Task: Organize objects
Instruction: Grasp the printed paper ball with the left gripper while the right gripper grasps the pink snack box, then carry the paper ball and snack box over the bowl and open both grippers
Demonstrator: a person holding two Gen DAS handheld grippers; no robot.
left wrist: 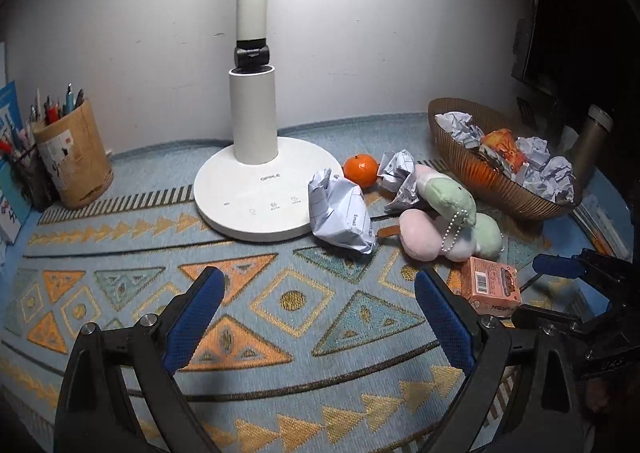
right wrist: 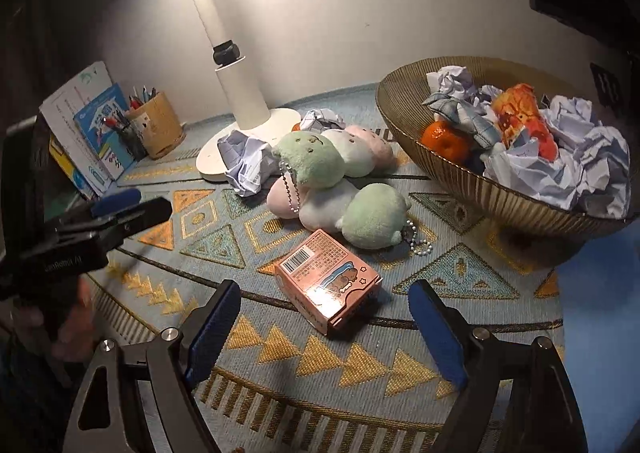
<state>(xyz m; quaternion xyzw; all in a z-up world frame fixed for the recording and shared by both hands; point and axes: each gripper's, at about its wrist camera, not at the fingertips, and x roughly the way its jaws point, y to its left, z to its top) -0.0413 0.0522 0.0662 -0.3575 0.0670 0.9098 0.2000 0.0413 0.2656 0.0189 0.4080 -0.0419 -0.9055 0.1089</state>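
Observation:
A pink box (right wrist: 328, 285) lies on the patterned mat, just ahead of my open, empty right gripper (right wrist: 324, 301); it also shows in the left wrist view (left wrist: 490, 287). Behind it lie pastel plush toys (right wrist: 332, 189) (left wrist: 448, 213), crumpled paper balls (left wrist: 344, 213) (right wrist: 246, 161) and a tangerine (left wrist: 361, 169). A ribbed amber bowl (right wrist: 516, 209) (left wrist: 480, 177) at the right holds crumpled paper, a tangerine (right wrist: 444, 139) and an orange wrapper. My left gripper (left wrist: 320, 293) is open and empty over the bare mat. The right gripper's fingertip (left wrist: 556, 265) shows at the right of the left wrist view.
A white desk lamp (left wrist: 256, 189) (right wrist: 244, 101) stands at the back centre. A pen holder (left wrist: 78, 161) (right wrist: 158, 125) and booklets (right wrist: 92, 129) stand at the left by the wall. A metal flask (left wrist: 592, 141) stands behind the bowl.

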